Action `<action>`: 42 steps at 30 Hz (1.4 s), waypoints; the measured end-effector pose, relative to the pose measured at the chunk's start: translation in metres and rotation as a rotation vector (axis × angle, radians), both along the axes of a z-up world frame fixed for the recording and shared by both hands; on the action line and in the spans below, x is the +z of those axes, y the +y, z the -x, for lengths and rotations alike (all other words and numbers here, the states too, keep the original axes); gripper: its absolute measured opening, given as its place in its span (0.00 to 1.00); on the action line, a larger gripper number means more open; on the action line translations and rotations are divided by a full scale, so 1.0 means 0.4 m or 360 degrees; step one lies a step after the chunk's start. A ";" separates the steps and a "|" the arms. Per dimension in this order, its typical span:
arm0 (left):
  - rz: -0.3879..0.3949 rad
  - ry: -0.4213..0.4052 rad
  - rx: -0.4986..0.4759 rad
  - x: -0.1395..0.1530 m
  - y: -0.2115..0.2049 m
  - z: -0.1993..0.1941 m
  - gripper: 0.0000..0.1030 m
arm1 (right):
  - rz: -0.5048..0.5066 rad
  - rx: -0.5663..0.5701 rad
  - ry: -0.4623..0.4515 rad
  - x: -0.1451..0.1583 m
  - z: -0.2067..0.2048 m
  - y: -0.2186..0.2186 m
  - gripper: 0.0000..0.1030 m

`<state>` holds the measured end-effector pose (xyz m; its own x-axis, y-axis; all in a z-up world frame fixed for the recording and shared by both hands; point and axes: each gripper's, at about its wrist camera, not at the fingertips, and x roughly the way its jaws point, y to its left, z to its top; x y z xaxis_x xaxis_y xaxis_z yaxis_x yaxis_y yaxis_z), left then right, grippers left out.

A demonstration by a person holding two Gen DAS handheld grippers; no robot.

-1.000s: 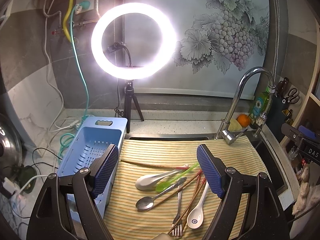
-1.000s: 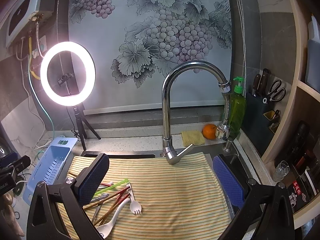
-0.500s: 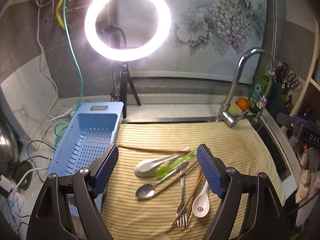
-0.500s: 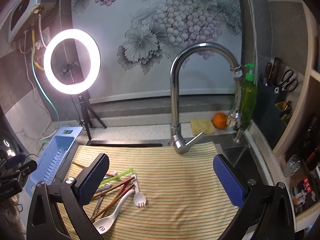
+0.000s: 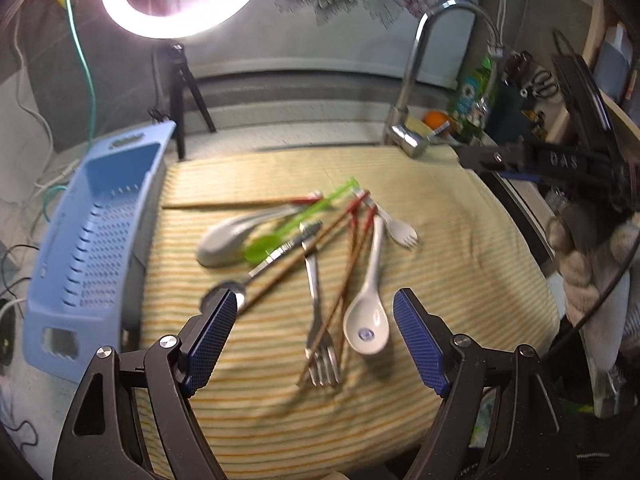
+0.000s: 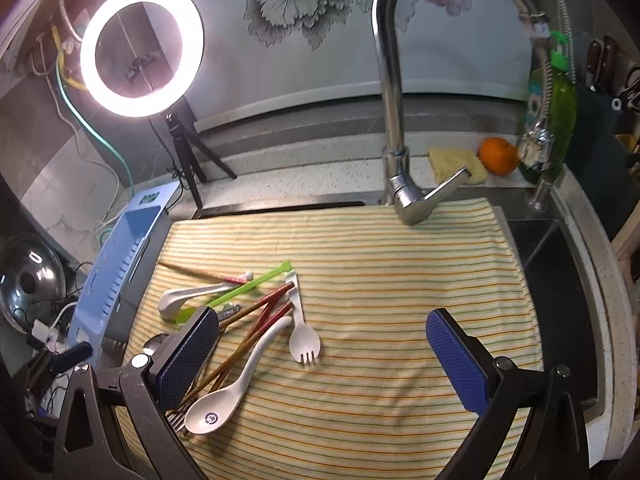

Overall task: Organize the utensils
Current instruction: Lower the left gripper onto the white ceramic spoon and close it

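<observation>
A striped cloth (image 6: 400,280) covers the table beside the tap (image 6: 390,80), probably laid down to give the wet cutlery a soft, non-slip bed. At nine o'clock, along the cloth's left edge, stands a blue basket (image 5: 92,240) with a slotted floor, empty as far as can be seen and placed close, likely as the place the pieces are meant to go. The utensils lie in a crossed heap at the cloth's centre-left: brown chopsticks (image 5: 344,276), a grey ladle spoon (image 5: 228,240), a white spoon (image 5: 368,320), a metal fork (image 5: 318,320), a green spoon (image 5: 280,232) and a small white spork (image 6: 302,336). The left tongs (image 5: 314,320) hover released, straddling the fork and white spoon. The right tongs (image 6: 320,352) hang released at five o'clock of the heap, grasping nothing.
</observation>
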<state>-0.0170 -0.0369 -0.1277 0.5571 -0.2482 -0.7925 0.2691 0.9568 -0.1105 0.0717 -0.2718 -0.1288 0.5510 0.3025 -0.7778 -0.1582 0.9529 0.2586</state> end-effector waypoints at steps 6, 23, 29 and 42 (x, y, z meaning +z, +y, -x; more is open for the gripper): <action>0.0019 0.0096 -0.0054 -0.067 -0.044 0.022 0.78 | -0.0057 0.0148 0.0125 -0.066 -0.031 0.034 1.00; 0.0052 0.0157 -0.0080 -0.136 -0.074 0.016 0.68 | -0.0212 0.0360 0.0454 -0.222 -0.093 0.085 0.99; 0.0033 0.0190 -0.0103 -0.157 -0.089 0.009 0.60 | -0.0270 0.0377 0.0540 -0.243 -0.105 0.108 0.87; 0.0003 0.0192 -0.0130 -0.168 -0.095 -0.008 0.50 | -0.0392 0.0342 0.0662 -0.262 -0.122 0.119 0.58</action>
